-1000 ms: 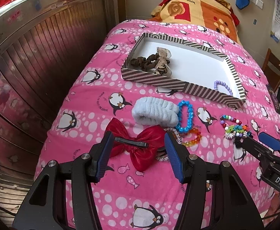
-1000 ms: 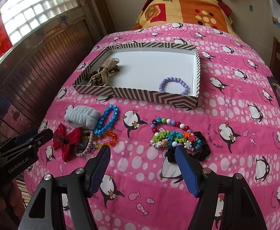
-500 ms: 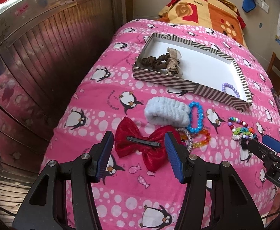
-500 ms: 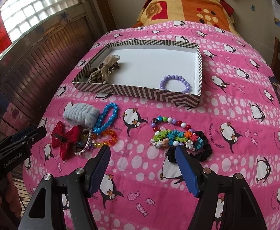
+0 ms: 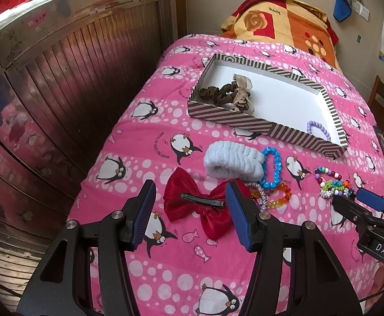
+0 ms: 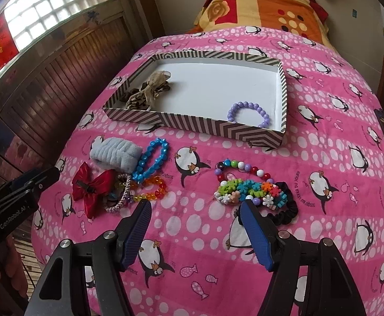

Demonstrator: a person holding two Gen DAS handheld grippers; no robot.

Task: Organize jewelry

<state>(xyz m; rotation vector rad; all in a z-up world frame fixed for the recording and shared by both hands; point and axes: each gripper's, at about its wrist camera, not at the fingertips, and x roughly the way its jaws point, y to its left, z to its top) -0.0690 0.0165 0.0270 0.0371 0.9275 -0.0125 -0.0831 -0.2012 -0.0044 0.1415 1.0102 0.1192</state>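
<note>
A striped box (image 5: 234,121) (image 6: 192,126) on the pink bedspread holds a brown scrunchie (image 5: 218,92) (image 6: 150,89) and a purple bead bracelet (image 5: 319,129) (image 6: 248,110). In front of it lie a red bow clip (image 5: 200,205) (image 6: 92,187), a grey scrunchie (image 5: 234,163) (image 6: 115,155), a blue bracelet (image 5: 271,168) (image 6: 152,160), an orange bead bracelet (image 6: 152,187), mixed bead bracelets (image 6: 244,184) (image 5: 334,184) and a black scrunchie (image 6: 286,210). My left gripper (image 5: 190,216) is open, just above the red bow. My right gripper (image 6: 196,229) is open and empty near the mixed beads.
A wooden wall panel (image 5: 60,92) runs along the bed's left side. An orange patterned pillow (image 5: 284,23) lies at the head of the bed. A wooden chair (image 5: 381,100) stands at the right.
My left gripper has drawn back and to the left, so the red bow sits between the fingers but farther off. The right gripper has shifted only slightly.
</note>
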